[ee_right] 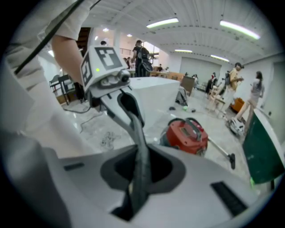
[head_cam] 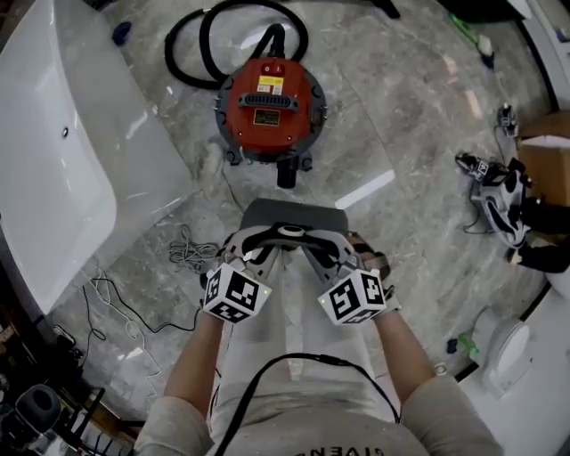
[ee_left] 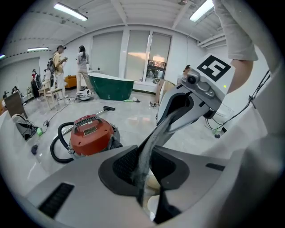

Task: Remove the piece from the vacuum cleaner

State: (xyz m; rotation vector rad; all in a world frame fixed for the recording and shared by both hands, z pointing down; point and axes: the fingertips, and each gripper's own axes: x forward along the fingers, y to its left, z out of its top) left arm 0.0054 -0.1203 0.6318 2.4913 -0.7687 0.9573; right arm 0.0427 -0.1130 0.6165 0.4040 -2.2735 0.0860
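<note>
Already the grey piece (head_cam: 294, 214) looks free of the red vacuum cleaner (head_cam: 272, 107). It hangs in the air on the person's side of the machine, near its front inlet (head_cam: 287, 174) but apart from it. The left hand-held gripper (head_cam: 256, 242) and the right hand-held gripper (head_cam: 328, 242) are both clenched on the piece's edge farthest from the vacuum cleaner, side by side. Each gripper view shows the thin grey sheet edge-on, pinched between the jaws and running across to the other gripper.

The hold is my main worry. Only one edge is clamped, so the rest of the piece overhangs toward the vacuum cleaner. A jolt or a slackened jaw could let it tip out and drop onto the machine. If the two hands drift apart or twist unevenly, the sheet may buckle or pull from one grip. The black hose (head_cam: 240, 22) behind the vacuum cleaner seems too far off to snag.
</note>
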